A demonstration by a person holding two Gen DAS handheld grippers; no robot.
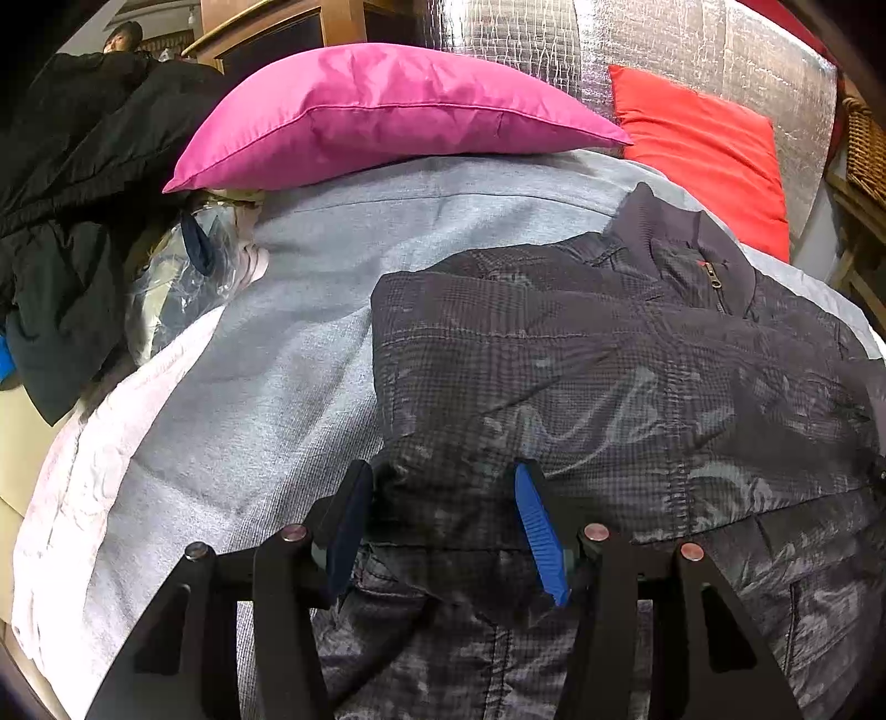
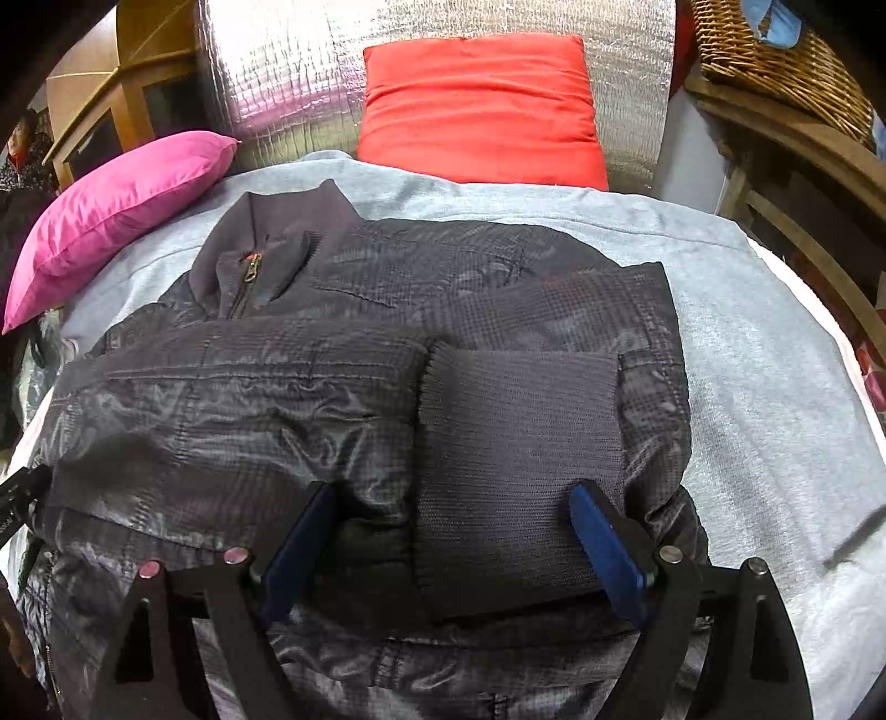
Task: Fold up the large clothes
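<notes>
Dark checked jacket (image 2: 354, 343) lies flat on a grey blanket (image 2: 764, 354) over the bed, collar at the far end, zip (image 2: 250, 272) closed at the neck with a small red tab beside the pull. Both sleeves are folded in across the front. The ribbed knit cuff (image 2: 515, 454) of one sleeve sits near centre.

Left gripper (image 1: 443, 487): jaws about half open, resting at the near left edge of the jacket (image 1: 609, 387). Fabric is bunched up between the blue pads, but I cannot tell whether they pinch it.

Right gripper (image 2: 459, 509): jaws wide open, straddling the ribbed cuff and the sleeve end beside it. Pads sit at either side of the fabric; no clear squeeze is visible, so it reads as open rather than gripping.

Surroundings: pink pillow (image 1: 387, 111) at far left on the blanket, red cushion (image 2: 482, 105) at the far end leaning on a silver quilted foil sheet (image 2: 288, 72). Wicker basket (image 2: 775, 50) sits on a wooden frame at far right. A pile of black clothing (image 1: 72, 194) is heaped at left, with a clear plastic bag (image 1: 183, 277) beside it. A wooden cabinet (image 1: 266, 27) and a person stand in the far left background.

Labels: no readable brand, tag or text on the jacket or anywhere else.
</notes>
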